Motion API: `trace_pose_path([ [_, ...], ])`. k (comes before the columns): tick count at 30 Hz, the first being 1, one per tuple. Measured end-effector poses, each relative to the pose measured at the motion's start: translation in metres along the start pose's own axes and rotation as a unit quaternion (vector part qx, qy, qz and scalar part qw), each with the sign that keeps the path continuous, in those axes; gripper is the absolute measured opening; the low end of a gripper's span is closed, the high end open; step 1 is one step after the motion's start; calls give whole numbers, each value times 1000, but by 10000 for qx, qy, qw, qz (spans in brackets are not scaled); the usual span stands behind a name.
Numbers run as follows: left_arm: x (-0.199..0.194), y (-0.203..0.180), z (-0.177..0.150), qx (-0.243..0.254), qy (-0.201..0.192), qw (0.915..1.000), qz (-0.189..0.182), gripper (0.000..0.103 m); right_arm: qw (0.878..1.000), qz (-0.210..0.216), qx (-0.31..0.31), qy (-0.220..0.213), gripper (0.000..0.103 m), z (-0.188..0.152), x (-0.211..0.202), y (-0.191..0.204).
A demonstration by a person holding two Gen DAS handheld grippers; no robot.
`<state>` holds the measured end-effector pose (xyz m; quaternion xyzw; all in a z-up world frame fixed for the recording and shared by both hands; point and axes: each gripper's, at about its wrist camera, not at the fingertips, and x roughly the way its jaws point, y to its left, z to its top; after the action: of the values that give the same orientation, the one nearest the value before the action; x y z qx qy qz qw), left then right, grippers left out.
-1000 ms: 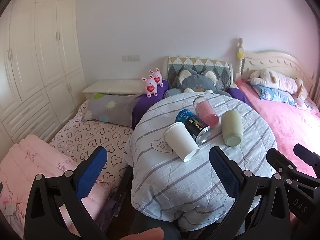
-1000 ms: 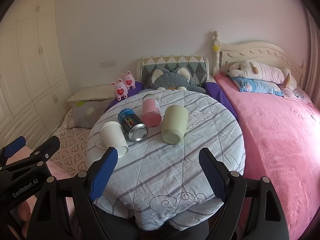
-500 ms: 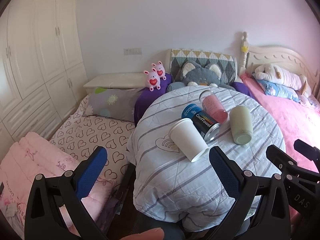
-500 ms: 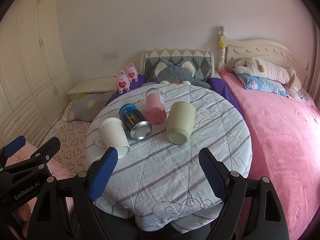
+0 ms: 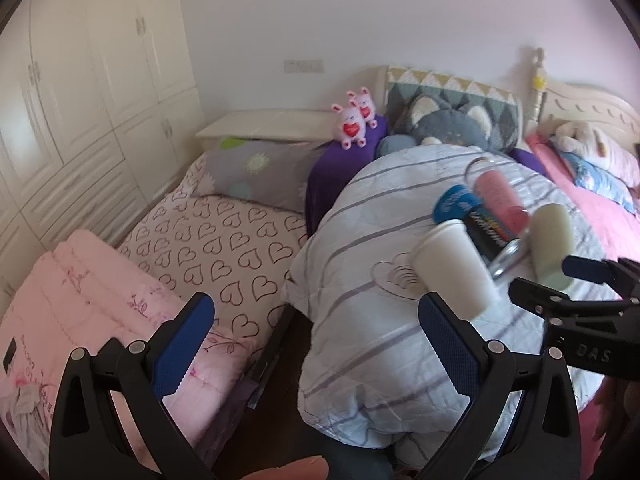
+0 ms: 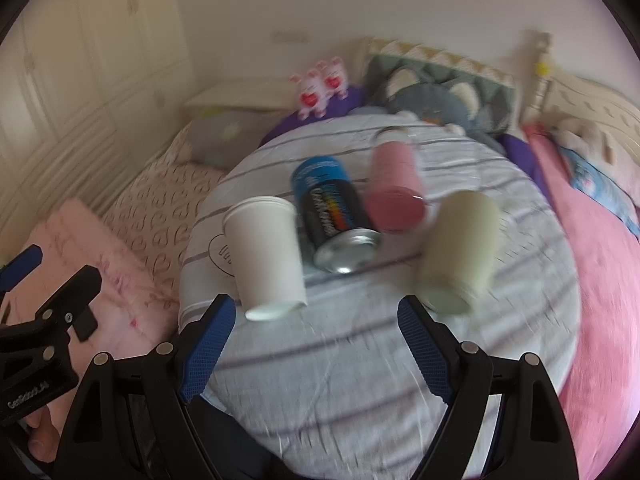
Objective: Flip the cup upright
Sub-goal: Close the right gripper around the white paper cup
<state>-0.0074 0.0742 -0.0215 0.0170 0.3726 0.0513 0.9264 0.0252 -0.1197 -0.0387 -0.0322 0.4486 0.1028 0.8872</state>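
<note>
So far left there's the white wardrobe (image 5: 80, 92) along the wall, then a folded pink quilt (image 5: 84, 316) and a bed with a heart-print sheet (image 5: 224, 248). The left gripper (image 5: 316, 332) hangs out over the gap between that bed and the round worktop (image 6: 360, 360), its blue-padded fingers spread wide with nothing in them. On the striped cover of the worktop four containers lie on their sides in a row. First is the white paper cup (image 6: 268, 256), tipped over with its open mouth toward the camera, near the left edge of the worktop. Right beside it, looks like touching, is a blue and black can (image 6: 336, 220), silver end facing forward. Next is a pink cup (image 6: 394, 192), and then a pale green cup (image 6: 460, 252) a little apart on the right. The right gripper (image 6: 320, 344) hovers just short of the white paper cup and the green one, also spread wide and holding nothing. The right wrist view is pretty blurry, so fine detail is hard to make out. Behind the worktop there's two little pink bunny toys (image 5: 354, 122) and a grey cat cushion (image 5: 448, 124), and far right a bed with a pink blanket (image 6: 600, 320).
</note>
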Motion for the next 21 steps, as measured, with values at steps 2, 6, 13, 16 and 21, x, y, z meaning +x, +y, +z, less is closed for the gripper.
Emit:
trace_pose_path([
  [2,10,2,0,-28,79,10000,31,103,9996,57,-232,149,84,10,17,7],
  [6,26,7,4,-53,192,9998,32,103,9976,179,-487,451,84,22,45,18],
  [13,54,15,8,-158,419,9989,119,103,9938,368,-714,774,84,31,75,32],
  [16,64,17,10,-200,511,9984,168,103,9919,422,-750,934,84,33,88,34],
  [21,77,21,11,-225,613,9976,219,103,9892,379,-807,1162,83,34,105,33],
])
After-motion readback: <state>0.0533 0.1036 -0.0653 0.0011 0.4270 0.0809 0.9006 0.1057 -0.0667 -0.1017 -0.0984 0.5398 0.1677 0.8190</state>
